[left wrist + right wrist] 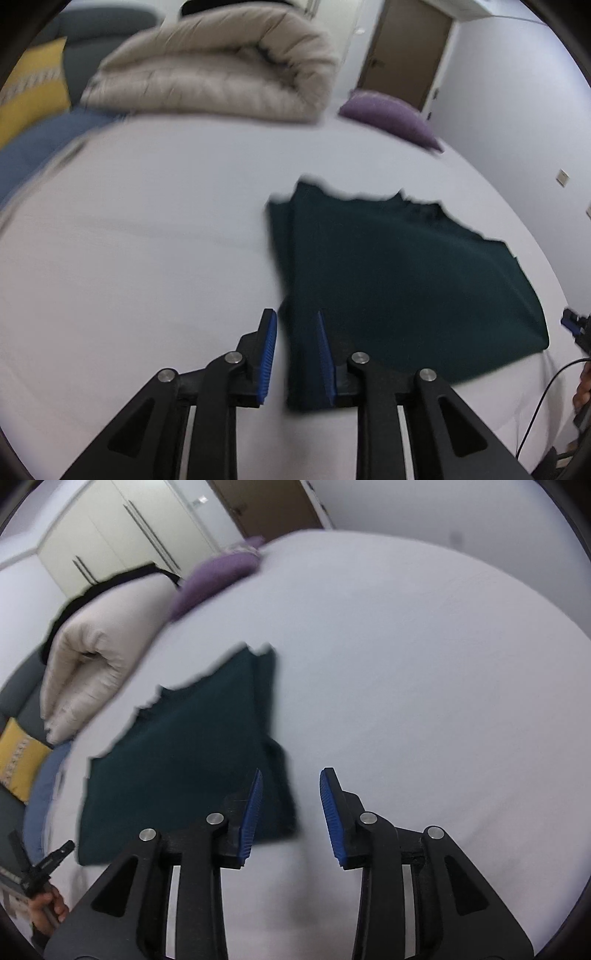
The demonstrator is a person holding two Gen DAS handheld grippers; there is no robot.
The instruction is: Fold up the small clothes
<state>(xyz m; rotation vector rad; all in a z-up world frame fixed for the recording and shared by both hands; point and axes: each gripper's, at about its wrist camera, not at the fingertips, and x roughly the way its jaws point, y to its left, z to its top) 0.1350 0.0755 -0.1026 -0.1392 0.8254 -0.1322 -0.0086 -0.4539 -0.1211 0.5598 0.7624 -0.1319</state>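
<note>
Here, the folded dark-green knit garment (399, 288) lies flat on the white bed sheet (147, 258). The left gripper (295, 354) hovers low over its near-left corner w/ 2 blue-padded fingers apart, empty; the right gripper (291, 812) (angled down) gapes wider above its near-right corner.

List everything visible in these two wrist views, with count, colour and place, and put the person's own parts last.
garment: one, dark green, folded flat on the bed.
bed sheet: one, white, under the garment.
duvet: one, beige, rolled at the bed's far edge.
cushion: one, purple, at the bed's far corner.
pillow: one, yellow, on the grey sofa.
door: one, brown, in the far wall.
wardrobe: one, cream, behind the bed.
left gripper: black with blue pads, open, over the garment's near edge.
right gripper: black with blue pads, open, beside the garment's near corner.
</note>
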